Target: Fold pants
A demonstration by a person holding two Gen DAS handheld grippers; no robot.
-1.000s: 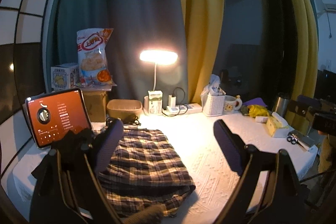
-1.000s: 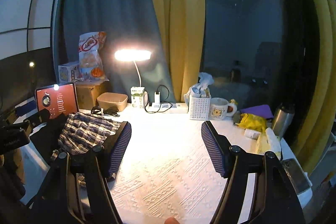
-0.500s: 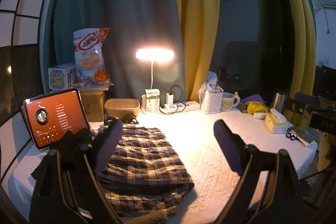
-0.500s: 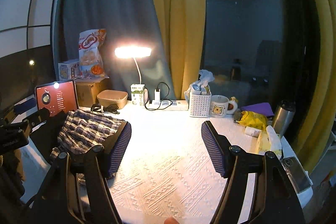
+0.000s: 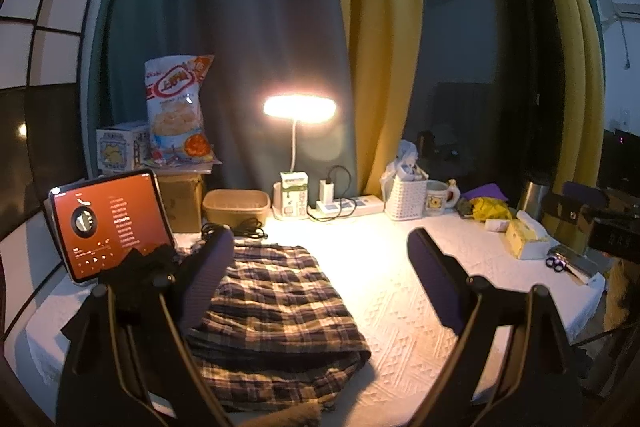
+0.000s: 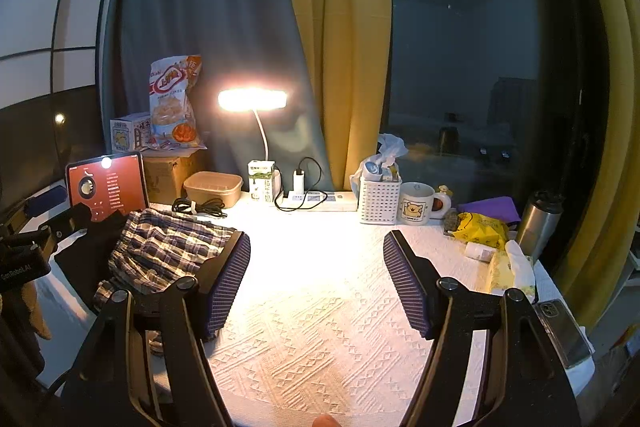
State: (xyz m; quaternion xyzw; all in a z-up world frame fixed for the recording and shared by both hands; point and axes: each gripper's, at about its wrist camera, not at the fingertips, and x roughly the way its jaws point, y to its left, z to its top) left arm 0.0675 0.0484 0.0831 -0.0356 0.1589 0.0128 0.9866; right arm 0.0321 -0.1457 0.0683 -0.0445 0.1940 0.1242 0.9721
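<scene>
The plaid pants (image 5: pixel 276 311) lie folded in a flat stack on the left part of the white textured table cover (image 5: pixel 404 311). They also show at the left in the right wrist view (image 6: pixel 164 255). My left gripper (image 5: pixel 320 283) is open and empty, held above the near edge of the pants, its left finger over them. My right gripper (image 6: pixel 316 283) is open and empty, held above bare table cover (image 6: pixel 316 331) to the right of the pants. A black garment (image 5: pixel 140 275) lies against the pants' left side.
A lit tablet (image 5: pixel 108 219) stands at the left. A desk lamp (image 5: pixel 298 111), brown tub (image 5: pixel 236 205), power strip (image 5: pixel 348 205), white basket (image 5: pixel 404 197) and mug (image 5: pixel 438 195) line the back. A tissue box (image 5: pixel 524 235) and scissors (image 5: pixel 558 263) sit at the right.
Both grippers have shifted only slightly and stay open. The pants have not moved.
</scene>
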